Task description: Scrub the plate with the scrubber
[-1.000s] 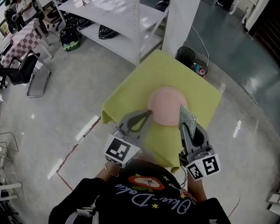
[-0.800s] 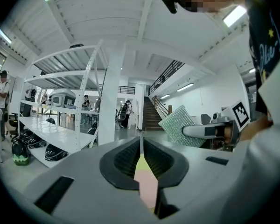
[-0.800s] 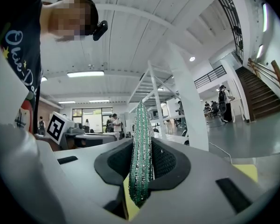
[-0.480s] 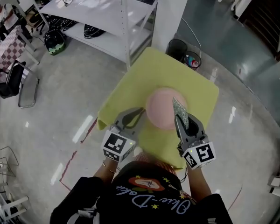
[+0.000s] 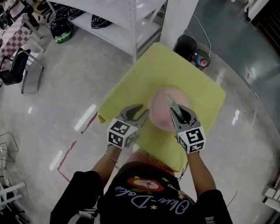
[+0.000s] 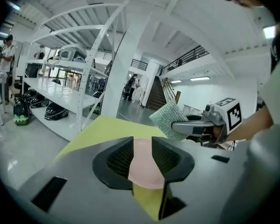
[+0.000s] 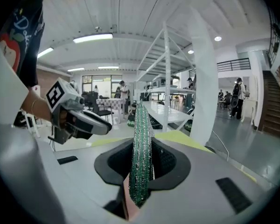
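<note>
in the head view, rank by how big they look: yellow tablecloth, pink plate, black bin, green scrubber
1. yellow square tablecloth
2. round pink plate
3. black round bin, on the floor so farther off
4. sparkly green scrubber, seen edge-on

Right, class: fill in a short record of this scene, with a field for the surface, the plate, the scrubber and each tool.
surface: yellow cloth, spread flat
plate: pink, round, appears to lie on the yellow cloth
scrubber: green and silvery, held edge-on over the plate; contact cannot be told
right tool: shut on the scrubber
left tool: jaws apart, have just been opening; the plate's rim shows in the gap, pads not pressing it
</note>
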Action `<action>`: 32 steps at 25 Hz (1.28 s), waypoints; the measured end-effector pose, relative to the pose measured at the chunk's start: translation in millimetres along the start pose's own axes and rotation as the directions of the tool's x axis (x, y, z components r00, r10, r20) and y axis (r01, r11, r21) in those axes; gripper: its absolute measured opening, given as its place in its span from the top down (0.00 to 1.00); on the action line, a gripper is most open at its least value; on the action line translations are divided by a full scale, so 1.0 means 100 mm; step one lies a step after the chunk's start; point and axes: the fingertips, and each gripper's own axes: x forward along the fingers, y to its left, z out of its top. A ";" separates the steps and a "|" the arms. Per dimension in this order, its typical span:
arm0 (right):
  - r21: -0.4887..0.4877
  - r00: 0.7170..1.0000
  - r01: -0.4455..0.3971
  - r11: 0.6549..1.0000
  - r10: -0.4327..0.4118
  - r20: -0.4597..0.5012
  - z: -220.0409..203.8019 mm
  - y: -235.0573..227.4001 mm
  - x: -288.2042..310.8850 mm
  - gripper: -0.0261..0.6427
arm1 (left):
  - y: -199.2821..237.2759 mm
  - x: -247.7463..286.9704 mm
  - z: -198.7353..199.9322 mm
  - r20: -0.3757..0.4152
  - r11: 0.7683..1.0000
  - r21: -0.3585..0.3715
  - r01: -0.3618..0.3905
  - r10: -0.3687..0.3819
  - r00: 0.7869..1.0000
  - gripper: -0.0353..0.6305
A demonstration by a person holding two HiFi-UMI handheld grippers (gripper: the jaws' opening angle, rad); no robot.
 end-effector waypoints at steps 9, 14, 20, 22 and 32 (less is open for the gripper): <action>-0.144 0.964 -0.115 0.983 0.075 -0.255 -0.87 -0.14 0.72 0.87 | 0.34 0.57 -0.65 -0.167 0.986 -0.167 -0.025 -0.003 0.986 0.78; -0.200 0.937 -0.150 0.968 0.075 -0.340 -1.14 -0.13 1.00 0.87 | 0.49 0.75 -0.96 -0.253 0.970 -0.236 -0.055 -0.006 0.967 0.74; -0.284 0.901 -0.198 0.938 0.059 -0.431 -1.36 -0.21 1.24 0.87 | 0.59 0.93 -1.16 -0.306 0.950 -0.301 -0.082 -0.015 0.952 0.73; -0.303 0.891 -0.223 0.926 0.067 -0.450 -1.41 -0.21 1.30 0.87 | 0.61 0.98 -1.20 -0.314 0.942 -0.326 -0.082 -0.027 0.949 0.73; -0.315 0.824 -0.386 0.867 0.170 -0.541 -1.59 -0.01 1.35 0.87 | 0.67 1.09 -1.38 -0.326 0.901 -0.425 -0.090 -0.059 0.943 0.79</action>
